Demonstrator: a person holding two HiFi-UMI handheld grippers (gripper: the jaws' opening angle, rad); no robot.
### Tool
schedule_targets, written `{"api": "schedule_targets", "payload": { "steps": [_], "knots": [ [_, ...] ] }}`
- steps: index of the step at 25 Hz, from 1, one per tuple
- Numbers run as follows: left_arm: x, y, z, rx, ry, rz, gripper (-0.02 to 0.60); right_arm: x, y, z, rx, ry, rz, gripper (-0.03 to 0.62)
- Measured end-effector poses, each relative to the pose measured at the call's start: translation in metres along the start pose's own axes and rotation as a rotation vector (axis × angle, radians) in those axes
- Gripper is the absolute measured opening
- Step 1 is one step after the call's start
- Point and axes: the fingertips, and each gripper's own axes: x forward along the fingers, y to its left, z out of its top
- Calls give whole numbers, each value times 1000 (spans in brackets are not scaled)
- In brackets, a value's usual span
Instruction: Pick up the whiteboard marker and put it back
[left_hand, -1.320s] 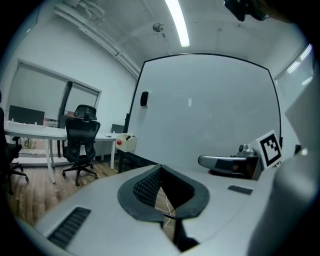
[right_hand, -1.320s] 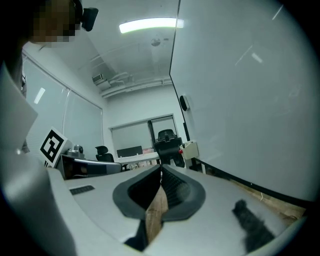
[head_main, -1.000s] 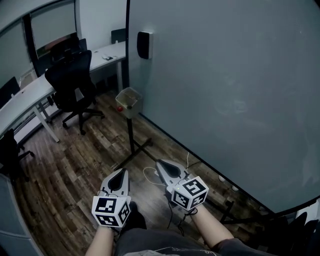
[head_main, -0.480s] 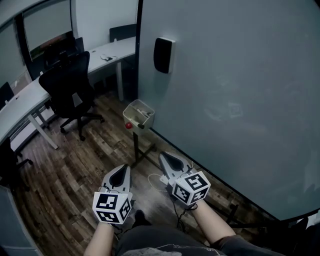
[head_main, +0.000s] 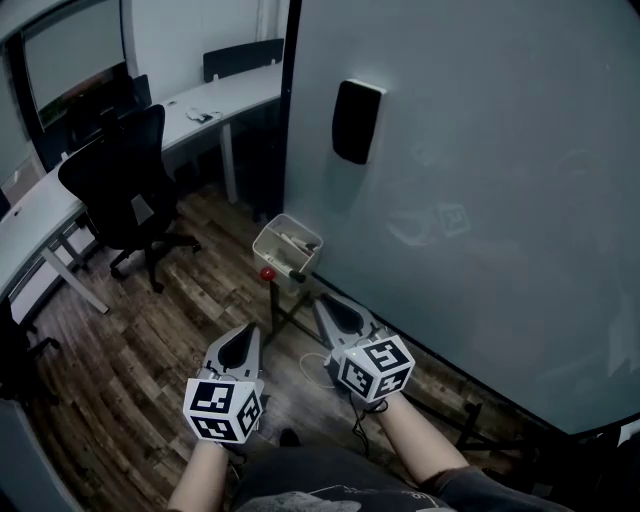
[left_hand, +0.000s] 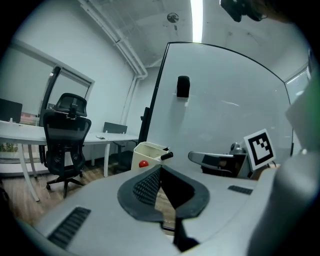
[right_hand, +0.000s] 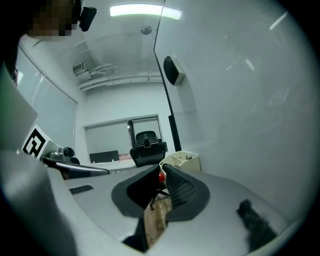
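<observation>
A small white tray (head_main: 270, 243) is fixed beside the whiteboard's (head_main: 500, 200) lower left edge, with a red knob (head_main: 268, 273) under it. A light marker (head_main: 293, 240) lies inside it. In the left gripper view a dark-capped marker (left_hand: 166, 155) pokes over the rim of the tray (left_hand: 145, 155). My left gripper (head_main: 245, 336) is shut and empty, low and just short of the tray. My right gripper (head_main: 321, 304) is also shut on nothing, its tips right of the tray (right_hand: 182, 160) and close to it.
A black eraser (head_main: 357, 122) clings to the board above the tray. A black office chair (head_main: 125, 185) and white desks (head_main: 215, 95) stand at the left on a wooden floor (head_main: 130, 340). The board's stand legs (head_main: 470, 425) and a white cable (head_main: 318, 360) lie below my hands.
The tray, eraser and board have come closer and lower in the head view. Both grippers now sit just short of the tray, still shut.
</observation>
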Motion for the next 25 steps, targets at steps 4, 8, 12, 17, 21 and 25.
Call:
{"api": "schedule_targets", "payload": {
  "steps": [4,8,12,17,21,25],
  "knots": [
    [12,17,2,-6,4,-7,14,21,-3,-4,7,17,-4,38],
    [17,28,2,-16,9,-8,14,38,-7,-13,28,46,-10,110],
    [21,39,0,-28,14,-5,14,53,-7,-12,28,36,-18,114],
    [21,49,-3,-42,21,0,14,65,-9,-10,13,22,-55,114],
    [25,54,-2,-44,17,4,14,74,-13,-12,12,34,-67,112],
    [25,58,-6,-49,25,7,14,78,-16,-18,-6,65,-101,89]
  ]
}}
